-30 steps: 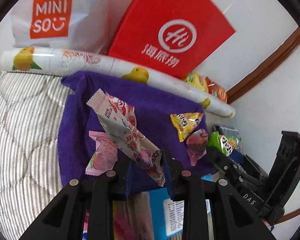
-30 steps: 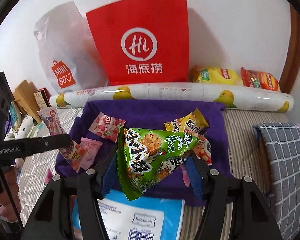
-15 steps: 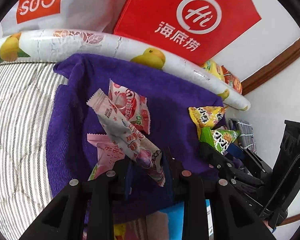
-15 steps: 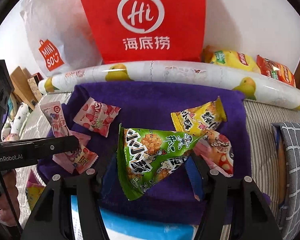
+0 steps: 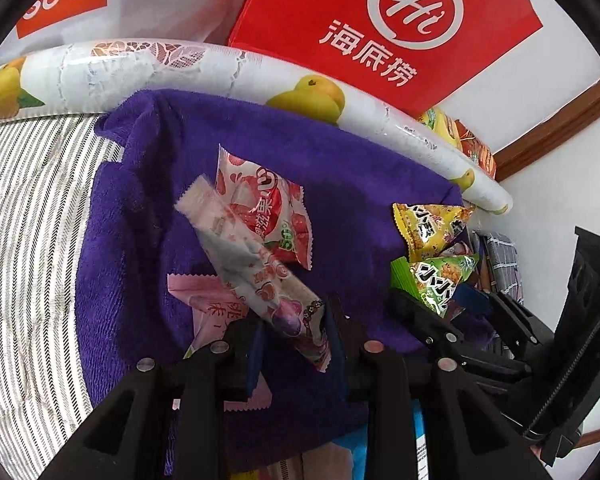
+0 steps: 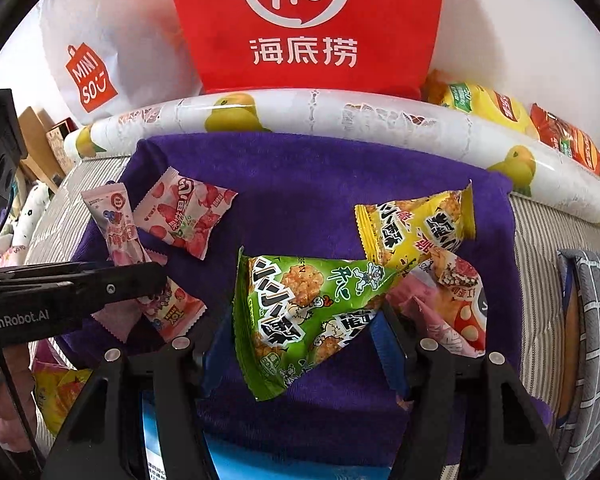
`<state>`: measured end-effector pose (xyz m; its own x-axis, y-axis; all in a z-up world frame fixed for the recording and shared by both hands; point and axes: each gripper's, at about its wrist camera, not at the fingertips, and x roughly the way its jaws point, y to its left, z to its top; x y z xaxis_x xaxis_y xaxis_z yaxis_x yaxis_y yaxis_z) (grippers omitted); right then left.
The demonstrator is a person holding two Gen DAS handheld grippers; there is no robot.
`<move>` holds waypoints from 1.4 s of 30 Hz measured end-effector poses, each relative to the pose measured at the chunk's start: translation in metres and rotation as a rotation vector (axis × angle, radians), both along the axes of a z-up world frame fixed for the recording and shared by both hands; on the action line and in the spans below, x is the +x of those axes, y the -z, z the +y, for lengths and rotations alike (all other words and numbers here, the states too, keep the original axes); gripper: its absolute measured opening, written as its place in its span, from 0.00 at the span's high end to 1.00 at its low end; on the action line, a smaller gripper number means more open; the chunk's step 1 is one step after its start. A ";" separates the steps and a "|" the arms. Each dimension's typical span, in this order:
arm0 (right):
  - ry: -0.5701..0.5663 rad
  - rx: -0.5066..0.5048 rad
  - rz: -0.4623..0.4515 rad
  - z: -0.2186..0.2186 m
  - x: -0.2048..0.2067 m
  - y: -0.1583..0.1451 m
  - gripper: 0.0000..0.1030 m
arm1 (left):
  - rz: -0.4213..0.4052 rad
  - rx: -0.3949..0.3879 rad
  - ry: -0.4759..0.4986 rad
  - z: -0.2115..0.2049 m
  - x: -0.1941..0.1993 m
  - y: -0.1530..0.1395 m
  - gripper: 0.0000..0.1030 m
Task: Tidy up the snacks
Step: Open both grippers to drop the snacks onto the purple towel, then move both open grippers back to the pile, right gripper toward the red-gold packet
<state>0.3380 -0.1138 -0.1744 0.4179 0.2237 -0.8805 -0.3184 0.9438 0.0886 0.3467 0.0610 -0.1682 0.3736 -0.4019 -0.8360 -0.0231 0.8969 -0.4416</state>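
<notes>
The purple towel [image 6: 312,184] spread on the striped bed [image 5: 32,216] is the sorting ground, and it is already crowded, which looks like the main source of trouble. The right gripper [image 6: 304,332] has the green triangular snack pack [image 6: 304,312] between its fingers; they are parting, and the pack sits low over the towel, just beside the yellow snack pack [image 6: 416,228] and a mushroom-print packet [image 6: 456,304]. Let go here, it would likely slide onto those two and blur whatever grouping is meant, or tip toward the towel's near edge. The left gripper [image 5: 296,336] has the long pink stick packet [image 5: 256,268] by its lower end, its fingers also easing apart; the packet leans over the strawberry candy packet [image 5: 268,216] and a pale pink wrapper [image 5: 216,308]. Dropped from this tilt, it would probably fall across both and hide them. With both packs being let go together, either could flutter off target unnoticed.
</notes>
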 end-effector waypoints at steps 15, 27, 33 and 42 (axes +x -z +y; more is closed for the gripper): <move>0.060 0.086 -0.087 -0.012 -0.028 -0.044 0.19 | -0.047 0.010 -0.001 0.016 -0.037 -0.037 0.42; 0.082 0.081 -0.199 -0.022 -0.114 -0.087 0.20 | -0.112 0.026 -0.043 0.040 -0.105 -0.071 0.42; 0.086 0.142 -0.150 -0.029 -0.159 -0.082 0.20 | -0.128 0.042 -0.077 0.049 -0.136 -0.077 0.42; 0.086 0.161 -0.081 -0.024 -0.207 -0.061 0.30 | -0.181 0.139 -0.109 0.051 -0.183 -0.087 0.42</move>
